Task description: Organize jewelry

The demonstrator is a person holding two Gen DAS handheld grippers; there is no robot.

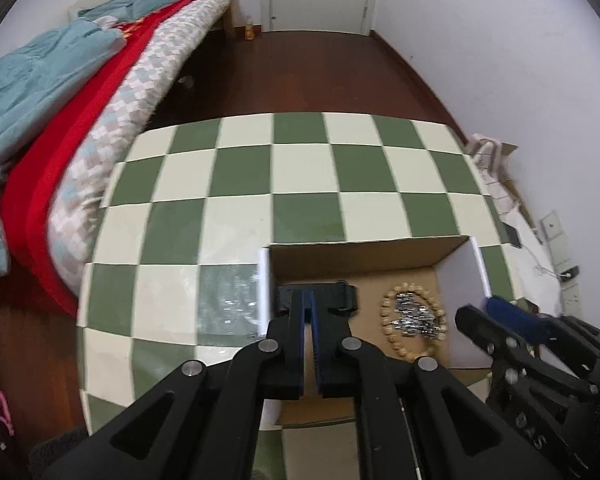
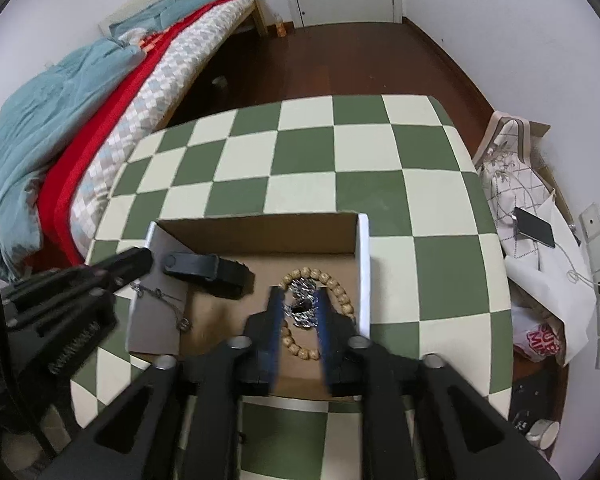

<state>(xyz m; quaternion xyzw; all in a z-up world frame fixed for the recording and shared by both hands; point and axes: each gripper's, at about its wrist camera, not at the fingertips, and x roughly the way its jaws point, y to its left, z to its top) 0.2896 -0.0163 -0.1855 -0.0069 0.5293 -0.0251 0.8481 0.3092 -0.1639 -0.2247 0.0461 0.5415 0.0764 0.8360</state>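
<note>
Inside the cardboard box (image 2: 260, 236), near its right wall, a silver chain (image 2: 300, 308) lies within a bead bracelet (image 2: 336, 292). Right gripper (image 2: 299, 300) straddles it, fingers apart; left gripper (image 1: 310, 300) nearly closed, empty. Chain is probably slippery and limp; pinch a bunched section.

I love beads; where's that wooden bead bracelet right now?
In the cardboard box, right half, ringing a silver chain, between the right gripper's open fingers.

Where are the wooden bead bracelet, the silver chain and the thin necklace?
wooden bead bracelet (image 2: 340, 289): right wrist view, beads on its right arc.
silver chain (image 1: 414, 314): left wrist view, middle of the piled links.
thin necklace (image 2: 162, 296): right wrist view, strand over the box's left wall.
</note>
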